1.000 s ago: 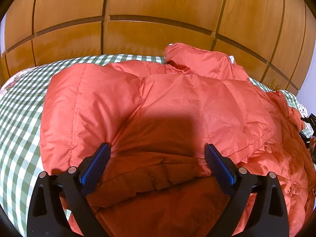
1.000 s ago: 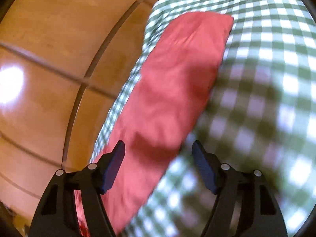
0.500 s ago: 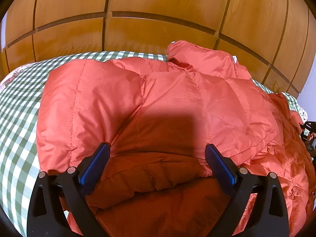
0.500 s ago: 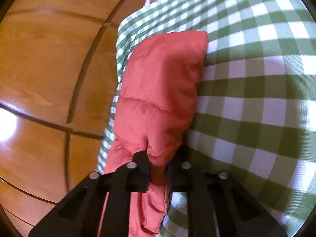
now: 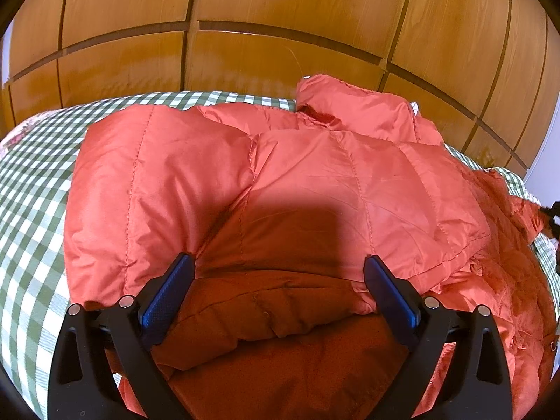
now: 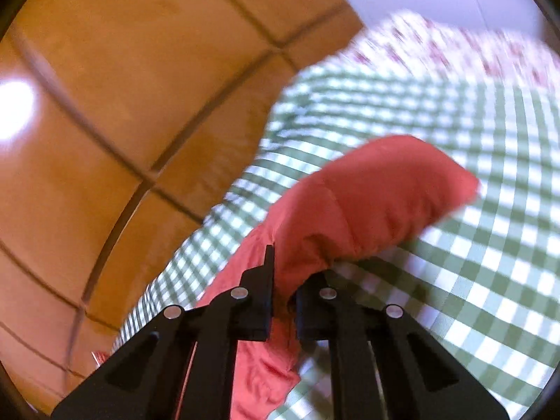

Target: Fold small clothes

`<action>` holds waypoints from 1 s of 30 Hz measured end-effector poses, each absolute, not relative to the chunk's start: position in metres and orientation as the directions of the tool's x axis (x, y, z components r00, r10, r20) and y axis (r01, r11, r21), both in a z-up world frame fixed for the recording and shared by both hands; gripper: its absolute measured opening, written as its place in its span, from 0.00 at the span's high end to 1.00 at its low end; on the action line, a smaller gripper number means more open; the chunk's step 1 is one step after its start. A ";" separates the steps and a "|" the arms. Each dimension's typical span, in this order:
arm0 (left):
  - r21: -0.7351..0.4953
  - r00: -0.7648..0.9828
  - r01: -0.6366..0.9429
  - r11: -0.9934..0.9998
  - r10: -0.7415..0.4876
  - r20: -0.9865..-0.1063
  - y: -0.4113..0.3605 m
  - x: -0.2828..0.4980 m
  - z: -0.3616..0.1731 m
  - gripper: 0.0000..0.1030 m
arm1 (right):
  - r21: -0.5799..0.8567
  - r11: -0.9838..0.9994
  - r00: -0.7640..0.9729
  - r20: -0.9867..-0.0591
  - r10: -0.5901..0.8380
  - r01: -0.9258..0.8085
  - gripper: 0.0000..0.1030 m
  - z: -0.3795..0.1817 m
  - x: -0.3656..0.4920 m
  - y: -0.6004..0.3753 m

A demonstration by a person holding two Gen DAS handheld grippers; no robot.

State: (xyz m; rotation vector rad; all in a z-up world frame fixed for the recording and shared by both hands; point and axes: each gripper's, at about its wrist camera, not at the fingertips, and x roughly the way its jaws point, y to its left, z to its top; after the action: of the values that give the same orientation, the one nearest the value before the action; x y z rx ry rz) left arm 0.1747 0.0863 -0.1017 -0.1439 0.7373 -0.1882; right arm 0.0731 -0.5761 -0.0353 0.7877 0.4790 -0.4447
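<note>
A red quilted puffer jacket point(image 5: 280, 189) lies spread over the green checked bed cover point(image 5: 31, 217), its collar toward the wooden wall. My left gripper point(image 5: 278, 280) hovers open just above the jacket's near hem, its blue pads wide apart and nothing between them. In the right wrist view my right gripper point(image 6: 283, 297) is shut on the jacket's sleeve point(image 6: 367, 203), pinching the fabric near its base; the sleeve end hangs out ahead, lifted off the cover. The right gripper's black tip shows at the far right edge of the left wrist view.
A wooden panelled wall point(image 5: 280, 28) runs along the far side of the bed, close behind the jacket. A floral-patterned fabric point(image 6: 455, 52) lies past the checked cover point(image 6: 472, 280). A pale wall shows beyond the bed.
My right gripper closed on the sleeve, then rose and rolled, lifting the sleeve off the checked cover. The left gripper stayed open in place over the hem.
</note>
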 end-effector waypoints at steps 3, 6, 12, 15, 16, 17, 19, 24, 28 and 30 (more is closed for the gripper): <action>-0.201 0.726 0.121 0.972 -0.224 -0.650 0.087 0.175 -0.101 0.06 | 0.486 0.716 0.821 -0.528 -0.218 0.502 0.92 -0.008 0.080 -0.541; -0.207 0.726 0.121 0.971 -0.229 -0.648 0.088 0.174 -0.101 0.06 | 0.384 0.808 0.840 -0.492 -0.230 0.446 0.92 0.018 0.088 -0.496; -0.216 0.727 0.123 0.969 -0.235 -0.645 0.089 0.173 -0.100 0.06 | 0.139 0.959 0.891 -0.421 -0.169 0.248 0.92 0.049 0.104 -0.381; -0.216 0.727 0.123 0.969 -0.235 -0.645 0.089 0.173 -0.100 0.06 | -0.047 0.993 0.903 -0.412 -0.120 0.110 0.92 0.038 0.109 -0.305; -0.216 0.727 0.123 0.969 -0.236 -0.645 0.089 0.173 -0.100 0.06 | -0.085 0.993 0.902 -0.416 -0.113 0.086 0.91 0.033 0.111 -0.292; -0.217 0.727 0.123 0.969 -0.236 -0.644 0.089 0.173 -0.100 0.06 | -0.154 0.988 0.896 -0.434 -0.096 0.031 0.90 0.019 0.114 -0.265; -0.217 0.727 0.123 0.968 -0.237 -0.644 0.089 0.173 -0.099 0.06 | -0.224 0.974 0.880 -0.469 -0.071 -0.041 0.87 -0.002 0.114 -0.235; -0.217 0.728 0.122 0.968 -0.236 -0.644 0.089 0.173 -0.100 0.06 | -0.401 0.886 0.827 -0.561 -0.038 -0.232 0.78 -0.067 0.109 -0.177; -0.219 0.728 0.122 0.968 -0.238 -0.644 0.089 0.172 -0.099 0.06 | -0.456 0.842 0.791 -0.609 -0.059 -0.289 0.33 -0.098 0.107 -0.165; -0.219 0.727 0.122 0.968 -0.238 -0.644 0.089 0.172 -0.100 0.06 | -0.466 0.844 0.806 -0.588 -0.072 -0.265 0.26 -0.098 0.106 -0.167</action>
State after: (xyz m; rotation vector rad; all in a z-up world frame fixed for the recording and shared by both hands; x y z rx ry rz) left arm 0.1724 0.0895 -0.0998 -0.1658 0.7304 -0.1994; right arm 0.1059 -0.1667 -0.0981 -0.5651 0.6337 0.1092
